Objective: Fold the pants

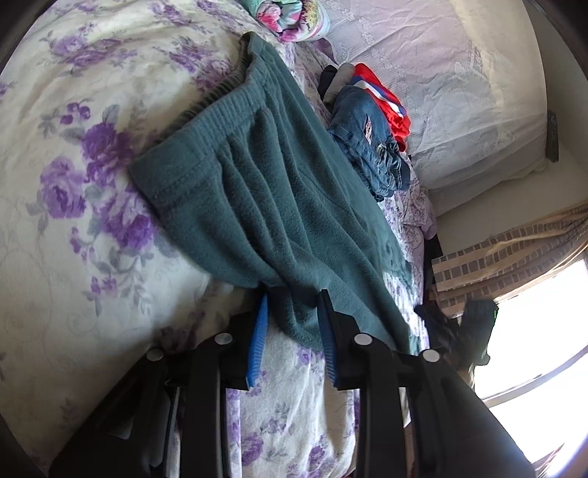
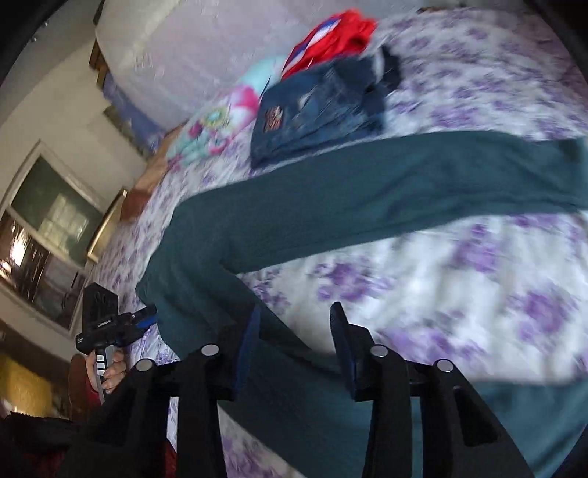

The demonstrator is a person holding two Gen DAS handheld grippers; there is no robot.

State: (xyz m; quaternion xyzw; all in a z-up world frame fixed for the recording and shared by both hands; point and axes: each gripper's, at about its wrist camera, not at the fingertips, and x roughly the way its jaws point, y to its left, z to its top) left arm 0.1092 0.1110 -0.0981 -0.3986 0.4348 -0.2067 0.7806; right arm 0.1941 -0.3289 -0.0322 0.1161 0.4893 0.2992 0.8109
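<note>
The green pants [image 1: 279, 191] lie on a bed [image 1: 66, 154] with a white cover that has purple flowers. In the left view, the waist end with its stretchy band sits up near the top, and the cloth runs down toward the left gripper [image 1: 292, 312]. This gripper is narrow, and a bunched bit of the pants sits between its blue pads [image 1: 260, 327]. The pads look closed on that bit of cloth. In the right view, the pants [image 2: 367, 191] stretch in a long strip across the bed [image 2: 477, 286], and one part bends down toward the camera. The right gripper [image 2: 294, 323] is open, with a clear gap between its two fingers. Green cloth lies under that gap, but the fingers do not pinch it. This view is blurry. At the left of it you can see the other gripper [image 2: 141, 318] touching the edge of the pants, with a hand [image 2: 110, 371] holding its handle. Just beside the pants sits a folded pile of jeans [image 1: 371, 147], and a red piece of clothing [image 1: 386, 103] lies touching the jeans. A bright, colorful bundle [image 1: 286, 18] sits at the far end of the bed, near a big white pillow [image 1: 441, 92].
</note>
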